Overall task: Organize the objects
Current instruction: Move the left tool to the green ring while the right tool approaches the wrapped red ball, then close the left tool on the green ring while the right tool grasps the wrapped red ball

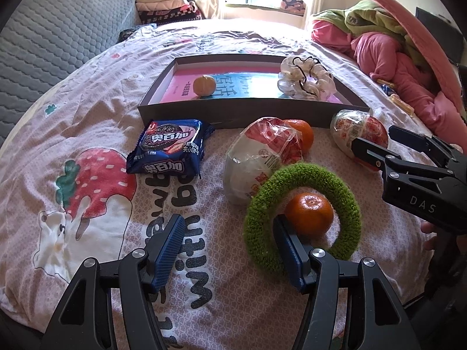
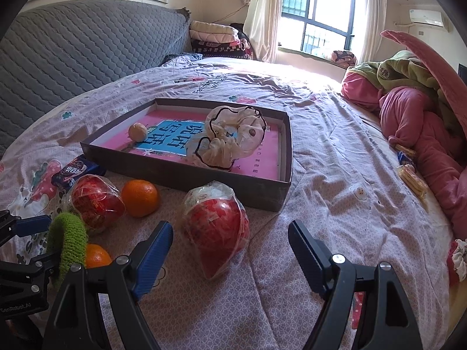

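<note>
My left gripper [image 1: 229, 250] hovers open over the bedsheet with nothing between its fingers. Its right finger overlaps the near-left edge of a green knitted ring [image 1: 303, 215], which encircles an orange [image 1: 309, 213]. My right gripper [image 2: 230, 248] is open, low over the bed. A red snack in a clear bag [image 2: 216, 227] lies between and just ahead of its fingertips, untouched. A second bagged snack [image 1: 256, 157], another orange [image 1: 300, 134] and a blue cookie pack [image 1: 169, 145] lie before the dark tray [image 1: 233, 113]. The tray holds a pale fruit [image 1: 205, 85] and a white scrunchie [image 1: 305, 78].
Pink and green bedding [image 2: 414, 122] is heaped at the right, with small snack packets [image 2: 411, 175] beside it. A grey quilted headboard [image 1: 58, 38] runs along the left. Folded blankets [image 2: 216, 38] are stacked near the window. Bare sheet stretches right of the tray.
</note>
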Demonstrator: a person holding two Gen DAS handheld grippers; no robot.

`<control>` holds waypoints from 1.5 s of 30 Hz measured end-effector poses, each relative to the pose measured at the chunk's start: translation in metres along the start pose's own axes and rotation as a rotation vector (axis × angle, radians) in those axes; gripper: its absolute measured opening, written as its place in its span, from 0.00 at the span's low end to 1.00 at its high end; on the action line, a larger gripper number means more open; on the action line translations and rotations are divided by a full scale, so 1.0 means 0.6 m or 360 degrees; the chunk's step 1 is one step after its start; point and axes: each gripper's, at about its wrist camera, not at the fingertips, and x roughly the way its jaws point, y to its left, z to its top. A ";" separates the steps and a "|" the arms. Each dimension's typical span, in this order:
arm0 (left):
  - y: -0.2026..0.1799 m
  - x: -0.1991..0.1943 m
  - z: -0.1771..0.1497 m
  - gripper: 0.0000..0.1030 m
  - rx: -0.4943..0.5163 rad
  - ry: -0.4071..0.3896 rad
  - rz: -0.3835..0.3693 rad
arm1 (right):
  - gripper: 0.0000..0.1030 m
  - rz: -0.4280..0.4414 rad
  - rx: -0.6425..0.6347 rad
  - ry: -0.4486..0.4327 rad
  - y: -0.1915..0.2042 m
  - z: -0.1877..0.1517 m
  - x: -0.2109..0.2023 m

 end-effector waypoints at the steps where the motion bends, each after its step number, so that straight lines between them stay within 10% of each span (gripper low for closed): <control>1: 0.000 0.000 0.000 0.59 0.0000 -0.0003 -0.0004 | 0.78 -0.0003 -0.0004 0.0000 0.001 0.000 0.001; 23: -0.005 -0.010 0.000 0.43 0.0041 -0.0035 -0.0020 | 0.78 -0.0014 0.0016 -0.0007 0.001 0.001 0.025; 35: -0.010 -0.010 -0.001 0.29 0.0056 -0.0035 -0.0045 | 0.53 -0.0007 -0.0011 0.0006 0.005 -0.001 0.028; 45: -0.012 -0.010 -0.001 0.22 0.0068 -0.0035 -0.0069 | 0.51 0.0030 0.0023 -0.0018 -0.002 0.000 0.021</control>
